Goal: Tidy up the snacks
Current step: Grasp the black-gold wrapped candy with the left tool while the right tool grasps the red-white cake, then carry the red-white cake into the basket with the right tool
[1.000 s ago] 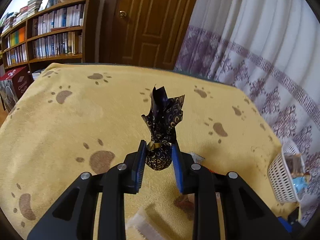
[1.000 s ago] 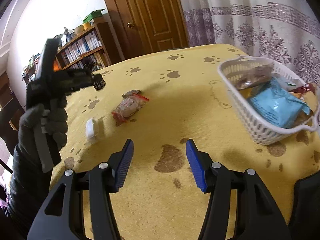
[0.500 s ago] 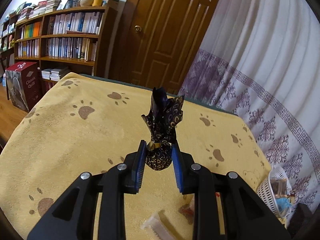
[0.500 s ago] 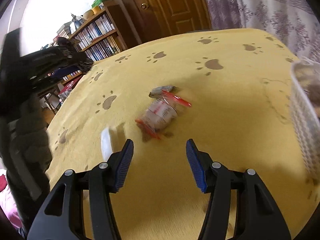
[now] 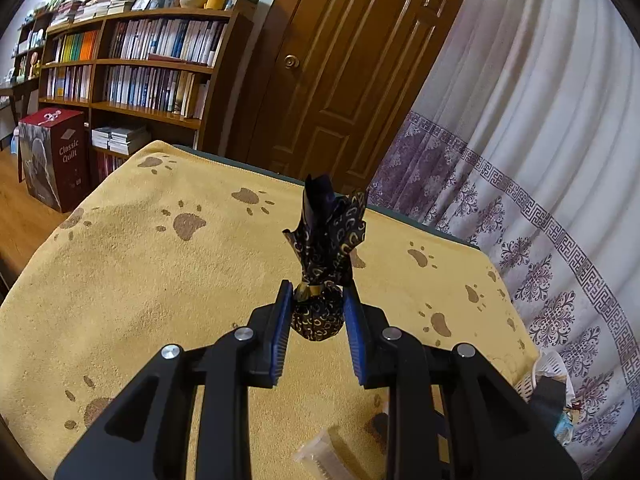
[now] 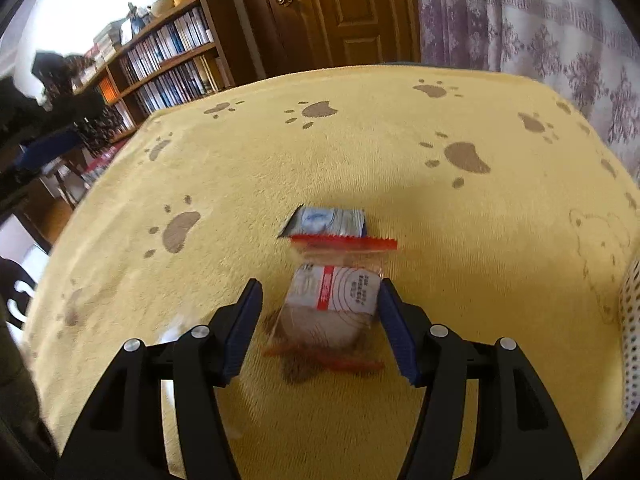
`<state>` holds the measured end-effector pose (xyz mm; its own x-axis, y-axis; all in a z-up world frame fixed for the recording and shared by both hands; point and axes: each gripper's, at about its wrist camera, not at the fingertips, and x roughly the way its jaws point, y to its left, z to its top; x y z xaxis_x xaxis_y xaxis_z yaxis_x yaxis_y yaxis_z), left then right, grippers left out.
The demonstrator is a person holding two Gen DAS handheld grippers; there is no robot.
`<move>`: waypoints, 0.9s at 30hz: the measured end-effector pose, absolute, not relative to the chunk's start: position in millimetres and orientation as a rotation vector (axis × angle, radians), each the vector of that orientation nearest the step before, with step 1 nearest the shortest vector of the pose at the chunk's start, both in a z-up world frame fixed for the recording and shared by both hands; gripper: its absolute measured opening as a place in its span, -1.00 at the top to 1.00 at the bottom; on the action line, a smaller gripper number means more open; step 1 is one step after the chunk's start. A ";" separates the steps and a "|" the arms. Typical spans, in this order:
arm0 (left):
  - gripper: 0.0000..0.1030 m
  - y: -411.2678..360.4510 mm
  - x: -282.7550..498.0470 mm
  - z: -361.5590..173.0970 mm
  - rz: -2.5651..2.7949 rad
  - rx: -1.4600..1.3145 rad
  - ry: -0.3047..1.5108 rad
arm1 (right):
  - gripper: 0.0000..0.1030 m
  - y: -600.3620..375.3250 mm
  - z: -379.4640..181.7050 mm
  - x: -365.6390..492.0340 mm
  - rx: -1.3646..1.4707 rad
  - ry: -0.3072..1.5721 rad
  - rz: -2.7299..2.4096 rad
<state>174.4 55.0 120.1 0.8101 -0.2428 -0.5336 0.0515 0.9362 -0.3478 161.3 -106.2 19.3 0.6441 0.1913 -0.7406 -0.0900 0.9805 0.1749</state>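
Observation:
My left gripper (image 5: 316, 312) is shut on a dark foil-wrapped candy with gold print (image 5: 320, 312), held high above the yellow paw-print cloth (image 5: 160, 272). My right gripper (image 6: 320, 304) is open, its fingers either side of a clear red-edged snack packet (image 6: 332, 308) lying on the cloth (image 6: 360, 140). A small silver-blue packet (image 6: 326, 220) lies just beyond it. The white basket shows at the right edge in both views: in the left wrist view (image 5: 532, 380) and in the right wrist view (image 6: 631, 320). The left gripper appears blurred at the far left of the right wrist view (image 6: 52, 128).
A clear wrapped snack (image 5: 324, 452) lies on the cloth below the left gripper. A bookshelf (image 5: 132, 68), a wooden door (image 5: 348, 64) and a patterned curtain (image 5: 540, 160) stand behind the table. A red box (image 5: 56, 156) sits on the floor.
My left gripper has risen with the candy still in it. My right gripper has swung left from the basket and come down around the red-edged packet, still open.

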 end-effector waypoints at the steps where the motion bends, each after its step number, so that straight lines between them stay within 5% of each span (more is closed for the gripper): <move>1: 0.50 55.2 174.6 119.8 -0.163 -0.331 0.609 | -0.19 -102.8 18.6 162.6 0.102 0.855 0.148; 8: 0.50 56.9 175.0 119.4 -0.165 -0.342 0.610 | 0.19 -98.8 14.9 154.3 -0.006 0.835 0.104; 27: 0.50 53.2 163.2 133.8 -0.202 -0.346 0.570 | 0.20 -157.2 63.4 90.4 0.139 0.736 0.056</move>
<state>163.2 53.2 133.8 0.8247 -0.2803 -0.4913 0.0913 0.9232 -0.3734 90.4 -157.2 63.4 0.7403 0.1001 -0.6648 -0.0023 0.9892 0.1464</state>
